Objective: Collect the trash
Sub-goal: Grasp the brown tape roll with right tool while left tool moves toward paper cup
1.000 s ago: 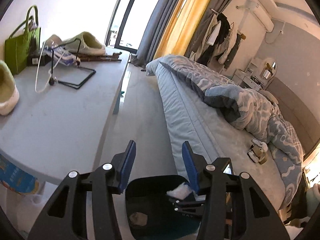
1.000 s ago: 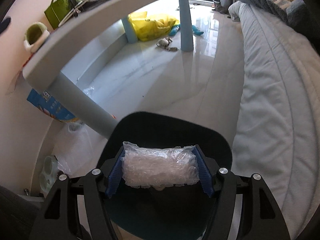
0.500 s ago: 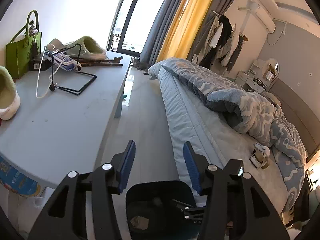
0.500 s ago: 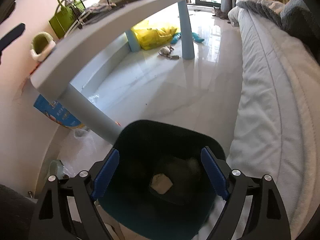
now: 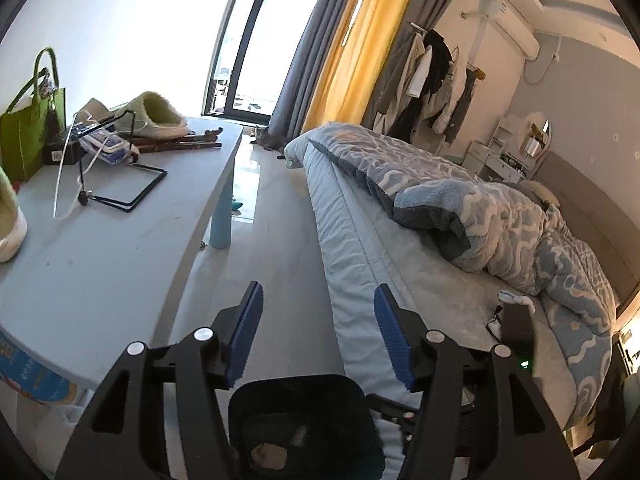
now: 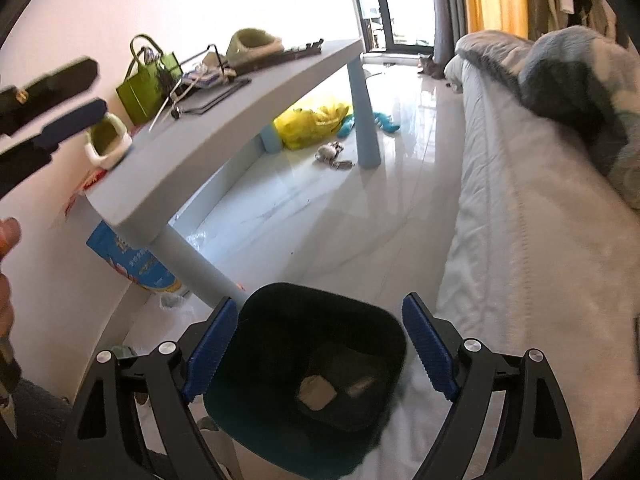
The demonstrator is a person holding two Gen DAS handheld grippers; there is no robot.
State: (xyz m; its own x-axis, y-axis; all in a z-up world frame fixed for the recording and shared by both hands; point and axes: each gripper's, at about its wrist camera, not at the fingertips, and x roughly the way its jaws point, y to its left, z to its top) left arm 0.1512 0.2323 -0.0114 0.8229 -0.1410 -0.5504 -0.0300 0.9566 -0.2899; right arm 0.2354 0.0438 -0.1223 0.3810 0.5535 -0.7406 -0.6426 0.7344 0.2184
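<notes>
Right claw point(image 6: 320, 350) wide and empty now; plastic wad gone from between its pads, dropped into bin point(image 6: 280, 412) at lower centre; one piece collected. Left claw point(image 5: 318, 332) opening, nothing between pads. Bin wedged between counter point(image 5: 100, 256) at left and bed point(image 5: 400, 280) at right; open floor point(image 6: 320, 216) mid-frame.

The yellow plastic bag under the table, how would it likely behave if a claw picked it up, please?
The yellow plastic bag looks crumpled and slack, so probably floppy, sagging from any pinch. Its thin glossy film may slip.
</notes>
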